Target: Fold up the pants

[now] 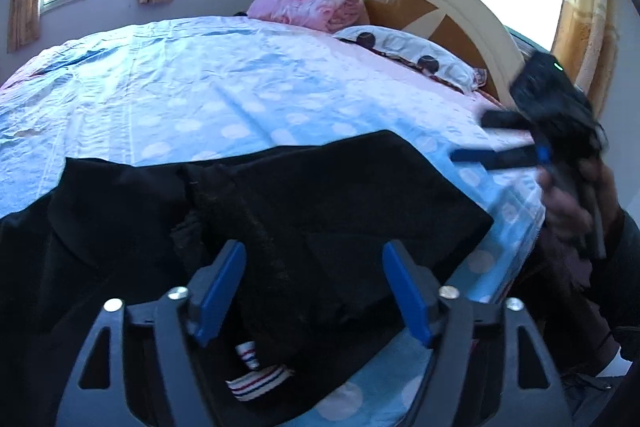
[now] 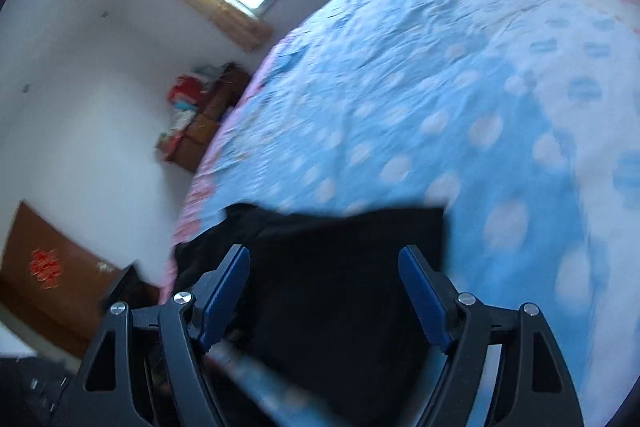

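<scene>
Black pants (image 1: 280, 211) lie crumpled at the near edge of the bed, with a striped white cuff (image 1: 256, 375) showing at the bottom. My left gripper (image 1: 314, 255) is open and empty, hovering just above the pants. My right gripper (image 1: 472, 135) shows at the right of the left wrist view, held up off the bed, its fingers apart. In the right wrist view the right gripper (image 2: 324, 259) is open and empty above the pants (image 2: 340, 267), which look flat and dark; the view is blurred.
The bed has a blue sheet with white dots (image 1: 200, 87). A pink quilt (image 1: 312, 7), a pillow (image 1: 404, 51) and a curved headboard (image 1: 460, 3) are at the far end. Boxes and red items (image 2: 196, 115) stand by the wall beside the bed.
</scene>
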Demonstrator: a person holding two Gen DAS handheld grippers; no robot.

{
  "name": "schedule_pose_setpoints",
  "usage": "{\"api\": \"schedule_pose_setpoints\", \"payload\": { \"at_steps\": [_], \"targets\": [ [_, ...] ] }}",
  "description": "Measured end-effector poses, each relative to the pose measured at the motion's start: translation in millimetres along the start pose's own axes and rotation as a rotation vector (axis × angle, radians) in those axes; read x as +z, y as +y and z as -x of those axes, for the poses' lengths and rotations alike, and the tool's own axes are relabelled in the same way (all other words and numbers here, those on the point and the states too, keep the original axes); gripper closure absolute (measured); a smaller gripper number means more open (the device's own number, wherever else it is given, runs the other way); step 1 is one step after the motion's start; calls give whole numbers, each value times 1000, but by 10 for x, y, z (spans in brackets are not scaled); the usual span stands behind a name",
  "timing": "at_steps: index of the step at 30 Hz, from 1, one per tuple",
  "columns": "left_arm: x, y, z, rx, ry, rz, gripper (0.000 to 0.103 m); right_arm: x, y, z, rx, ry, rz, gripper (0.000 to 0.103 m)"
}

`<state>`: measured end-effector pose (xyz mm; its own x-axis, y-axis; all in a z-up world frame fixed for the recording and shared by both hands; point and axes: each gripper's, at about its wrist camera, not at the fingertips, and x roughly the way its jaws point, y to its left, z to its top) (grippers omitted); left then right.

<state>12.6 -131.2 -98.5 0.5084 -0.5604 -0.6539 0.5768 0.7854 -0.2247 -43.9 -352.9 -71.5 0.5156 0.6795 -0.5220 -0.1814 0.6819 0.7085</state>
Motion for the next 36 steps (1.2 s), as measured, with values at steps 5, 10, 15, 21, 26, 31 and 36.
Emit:
{"api": "schedule_pose_setpoints", "payload": {
  "at_steps": [5,10,15,21,26,31,36],
  "targets": [
    [-142,2,-171,11,59,-7,25,-618,31,-87,-47,137,7,25],
    [-154,-54,-112,19,49,-31,25,-717,-17,-53,-45,112,-23,25],
    [-92,13,114,0,-12,5,25,-551,248,-10,-83,105,79,25],
    [-80,242,403,65,-53,44,25,-305,220,108,-45,17,67,25],
    [-209,668,671,195,-53,84,25,-291,40,-259,-68,77,22,25],
    [-418,1383,1177,419,-39,138,25,-284,89,-408,-194,134,75,25],
    [-680,2221,1818,660,-33,209,24,-322,424,-388,-223,115,191,25]
  ]
}}
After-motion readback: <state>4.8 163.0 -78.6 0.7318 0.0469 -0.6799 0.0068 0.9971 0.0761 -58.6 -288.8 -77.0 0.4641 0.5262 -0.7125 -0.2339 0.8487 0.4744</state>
